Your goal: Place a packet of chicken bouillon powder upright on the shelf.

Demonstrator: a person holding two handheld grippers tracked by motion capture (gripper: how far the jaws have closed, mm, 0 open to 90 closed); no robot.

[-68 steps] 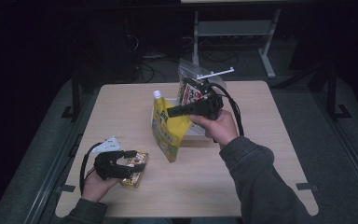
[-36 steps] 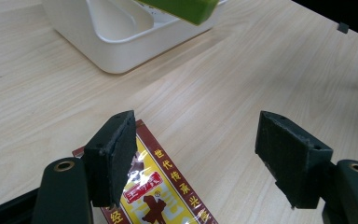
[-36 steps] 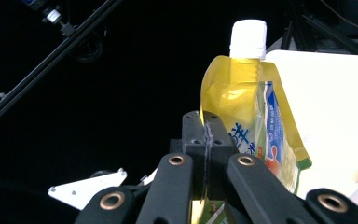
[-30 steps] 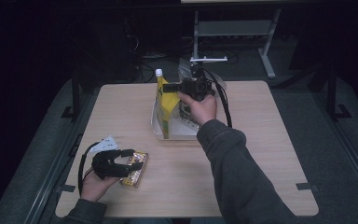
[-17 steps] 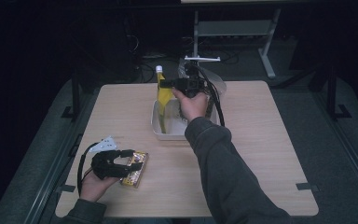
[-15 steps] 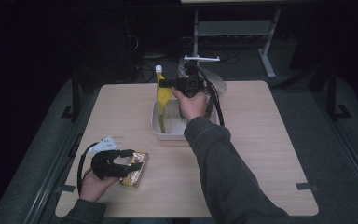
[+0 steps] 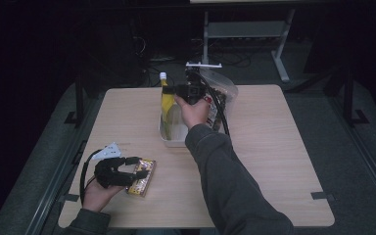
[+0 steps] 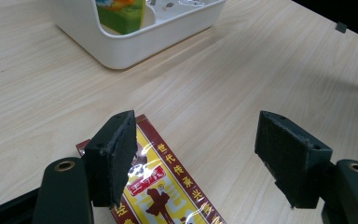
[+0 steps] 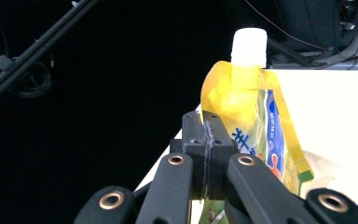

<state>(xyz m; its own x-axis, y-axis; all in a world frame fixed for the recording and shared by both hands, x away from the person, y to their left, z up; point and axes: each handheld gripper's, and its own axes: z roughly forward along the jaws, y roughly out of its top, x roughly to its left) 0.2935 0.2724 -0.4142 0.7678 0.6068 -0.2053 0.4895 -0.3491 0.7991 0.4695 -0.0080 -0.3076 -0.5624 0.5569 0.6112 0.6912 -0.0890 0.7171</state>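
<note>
High view: your right gripper [image 7: 176, 90] sits over the far-left end of the white bin [image 7: 172, 139], its fingers clenched on the edge of the yellow spout pouch [image 7: 166, 100], which stands upright with its lower part down inside the bin and its white cap [image 7: 163, 76] at the top. A clear plastic bag [image 7: 223, 93] of other goods lies just behind your right hand, at the far side of the bin. In the right gripper view the two black fingers [image 9: 193, 135] are pressed flat together, with the pouch's yellow edge pinched between them and the cap rising above them.

Your left gripper [image 7: 136, 167] rests low on the counter [image 7: 274, 147] near the front-left corner, well apart from the bin. In the left gripper view its fingers stand wide and released: the left finger [image 8: 114, 151] hangs over one end of the red-and-yellow snack packet [image 8: 168, 186], which lies flat on the counter, and the other finger stands off to the side over bare wood. Whether the left finger touches the packet, you cannot tell.
</note>
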